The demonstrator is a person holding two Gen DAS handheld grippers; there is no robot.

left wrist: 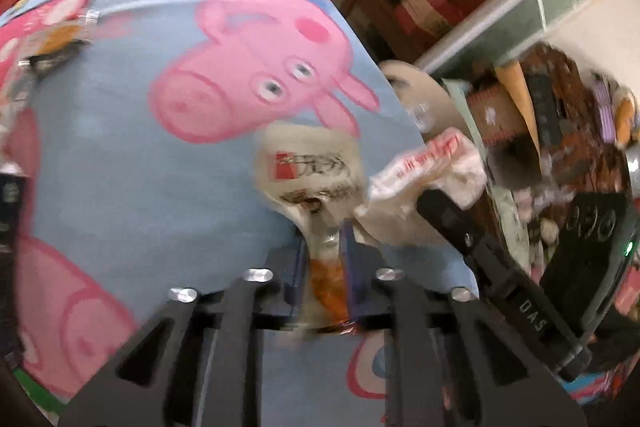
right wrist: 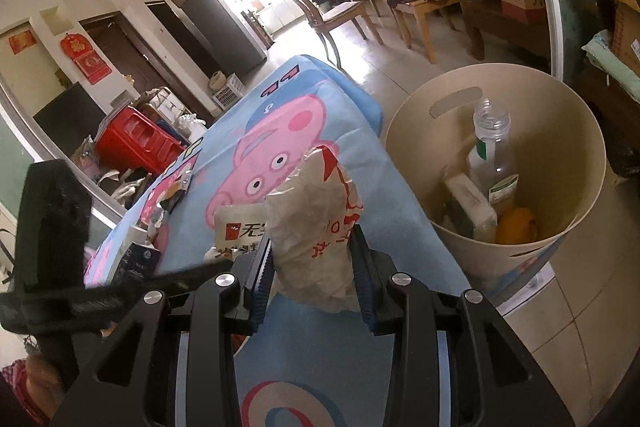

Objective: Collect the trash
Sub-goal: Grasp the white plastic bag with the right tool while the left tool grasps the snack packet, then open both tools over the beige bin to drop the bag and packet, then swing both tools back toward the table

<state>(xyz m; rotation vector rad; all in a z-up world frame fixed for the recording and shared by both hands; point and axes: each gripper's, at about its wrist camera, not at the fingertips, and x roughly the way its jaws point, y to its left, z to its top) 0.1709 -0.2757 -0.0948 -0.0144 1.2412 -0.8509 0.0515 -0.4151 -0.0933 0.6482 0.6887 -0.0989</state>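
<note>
Holding a crumpled paper wrapper (right wrist: 316, 227) between closed jaws, the right gripper (right wrist: 316, 267) has the beige bin (right wrist: 420, 115), already part-filled, just ahead to its right. The left gripper (left wrist: 324, 259) pinches a printed snack packet (left wrist: 308, 179). More litter (right wrist: 176, 191) waits on the table further ahead to the left, so collection looks roughly midway.

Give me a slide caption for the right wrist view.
Right gripper holds a crumpled paper wrapper beside the beige bin.
</note>
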